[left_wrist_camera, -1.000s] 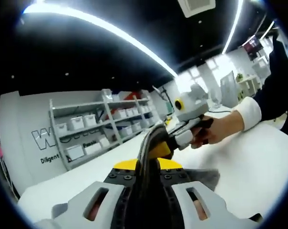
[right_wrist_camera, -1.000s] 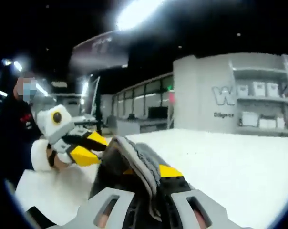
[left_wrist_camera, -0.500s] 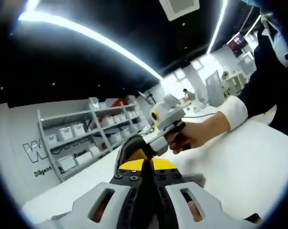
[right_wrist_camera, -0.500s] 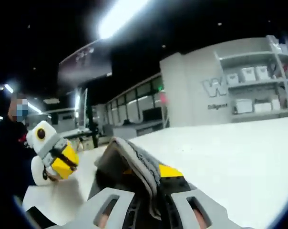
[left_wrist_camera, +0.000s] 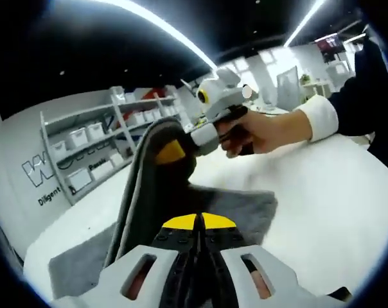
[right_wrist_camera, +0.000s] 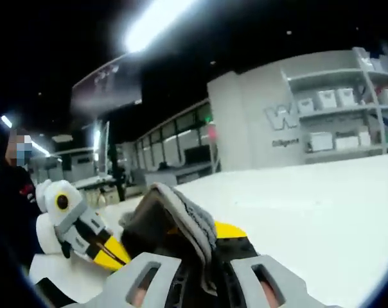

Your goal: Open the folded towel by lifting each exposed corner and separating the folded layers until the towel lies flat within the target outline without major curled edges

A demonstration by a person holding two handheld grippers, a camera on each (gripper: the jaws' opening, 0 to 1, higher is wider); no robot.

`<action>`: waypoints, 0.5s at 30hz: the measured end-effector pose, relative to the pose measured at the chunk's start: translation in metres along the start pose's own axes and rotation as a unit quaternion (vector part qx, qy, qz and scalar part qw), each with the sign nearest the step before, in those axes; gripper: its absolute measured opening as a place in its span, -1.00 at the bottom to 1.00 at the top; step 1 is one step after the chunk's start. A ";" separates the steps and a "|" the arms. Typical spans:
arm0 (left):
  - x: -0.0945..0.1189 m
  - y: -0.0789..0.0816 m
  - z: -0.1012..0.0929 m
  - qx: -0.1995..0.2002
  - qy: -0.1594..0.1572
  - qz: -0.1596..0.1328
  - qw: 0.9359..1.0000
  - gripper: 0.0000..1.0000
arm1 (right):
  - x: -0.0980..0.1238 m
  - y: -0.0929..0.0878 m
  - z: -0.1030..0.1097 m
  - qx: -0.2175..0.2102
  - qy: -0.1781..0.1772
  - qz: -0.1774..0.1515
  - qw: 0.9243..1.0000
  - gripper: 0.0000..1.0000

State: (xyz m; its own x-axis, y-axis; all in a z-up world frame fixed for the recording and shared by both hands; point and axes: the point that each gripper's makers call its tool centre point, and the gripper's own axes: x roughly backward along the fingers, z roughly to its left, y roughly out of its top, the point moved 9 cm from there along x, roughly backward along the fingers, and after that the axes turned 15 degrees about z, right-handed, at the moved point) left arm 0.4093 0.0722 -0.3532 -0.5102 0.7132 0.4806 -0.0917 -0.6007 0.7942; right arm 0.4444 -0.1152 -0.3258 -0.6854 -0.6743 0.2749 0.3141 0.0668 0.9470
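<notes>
The grey towel (left_wrist_camera: 149, 186) rises as a steep fold from my left gripper (left_wrist_camera: 197, 224), whose jaws are shut on its edge. The fold's top is pinched in the yellow tips of my right gripper (left_wrist_camera: 170, 153), held by a hand (left_wrist_camera: 261, 131) above the table. The rest of the towel lies spread on the white table (left_wrist_camera: 335, 205) behind and left of the fold. In the right gripper view, my right gripper (right_wrist_camera: 210, 240) is shut on a thick towel edge (right_wrist_camera: 181, 215) draped over its jaws. The left gripper (right_wrist_camera: 107, 255) is low at the left, close to it.
Grey shelving with white bins (left_wrist_camera: 85, 154) stands along the far wall, also seen as shelving (right_wrist_camera: 348, 122) at the right. The white tabletop (right_wrist_camera: 309, 205) stretches wide to the right. A person in dark clothes with a white cuff (left_wrist_camera: 322, 119) is at the table's right.
The two grippers have drawn apart, stretching a taller fold of towel between them. More towel now lies spread on the table. In the right gripper view the left gripper has dropped lower.
</notes>
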 end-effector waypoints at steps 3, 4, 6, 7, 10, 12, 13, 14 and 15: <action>-0.005 -0.007 -0.001 0.009 -0.007 0.035 0.999 -0.98 | 0.003 0.002 -0.005 -0.004 -0.009 -0.008 1.000 -1.00; -0.006 -0.009 -0.001 0.016 -0.010 0.038 0.999 -0.98 | 0.004 0.003 -0.007 -0.005 -0.011 -0.009 1.000 -1.00; -0.007 -0.012 -0.002 0.039 -0.027 0.048 0.998 -0.98 | 0.006 0.004 -0.009 -0.007 -0.015 -0.013 1.000 -1.00; -0.007 -0.012 -0.001 0.040 -0.026 0.050 0.998 -0.98 | 0.006 0.004 -0.010 -0.009 -0.016 -0.014 1.000 -1.00; -0.006 -0.012 -0.003 0.014 -0.019 0.055 0.998 -0.98 | 0.007 0.004 -0.013 -0.009 -0.026 -0.016 0.999 -1.00; -0.005 -0.010 -0.007 0.005 -0.017 0.063 0.998 -0.99 | 0.009 0.005 -0.015 -0.004 -0.038 -0.022 0.999 -1.00; -0.005 -0.010 -0.007 0.005 -0.017 0.065 0.998 -0.99 | 0.010 0.005 -0.016 -0.003 -0.039 -0.022 0.999 -1.00; -0.005 -0.010 -0.007 0.005 -0.017 0.067 0.998 -0.99 | 0.010 0.006 -0.017 -0.003 -0.040 -0.023 0.999 -1.00; -0.004 -0.011 -0.007 0.005 -0.017 0.068 0.997 -0.99 | 0.010 0.006 -0.017 -0.003 -0.041 -0.024 0.999 -1.00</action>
State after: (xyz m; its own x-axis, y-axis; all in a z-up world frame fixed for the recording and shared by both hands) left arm 0.4066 0.0731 -0.3664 -0.4886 0.6364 0.5968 -0.0138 -0.6896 0.7241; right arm 0.4504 -0.1346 -0.3205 -0.7518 -0.6136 0.2415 0.2824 0.0314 0.9588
